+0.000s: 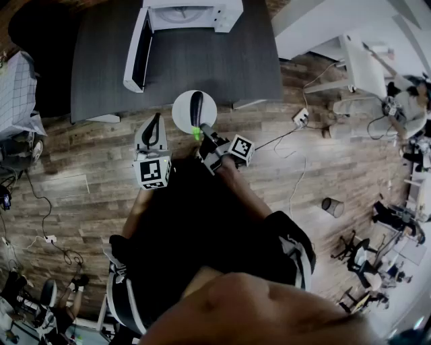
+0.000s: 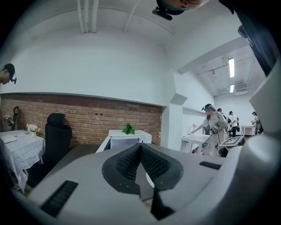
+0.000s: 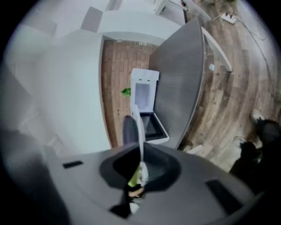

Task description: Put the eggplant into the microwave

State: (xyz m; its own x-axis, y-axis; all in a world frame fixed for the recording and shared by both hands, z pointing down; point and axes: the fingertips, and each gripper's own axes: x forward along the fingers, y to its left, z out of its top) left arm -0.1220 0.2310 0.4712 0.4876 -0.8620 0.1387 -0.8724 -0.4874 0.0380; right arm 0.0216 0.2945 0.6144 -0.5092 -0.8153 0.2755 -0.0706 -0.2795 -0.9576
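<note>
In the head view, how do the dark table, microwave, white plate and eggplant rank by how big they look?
Largest to smallest:
1. dark table
2. microwave
3. plate
4. eggplant
The plate seems held nearer the camera than the microwave, so it probably looks bigger than it fairly should.

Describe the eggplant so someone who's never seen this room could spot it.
Start at the dark grey table with the white microwave. At its near edge the right hand-held gripper holds a round white plate by the rim. The eggplant lies on it: long, dark, with a bright green stem, the only thing on the plate.
</note>
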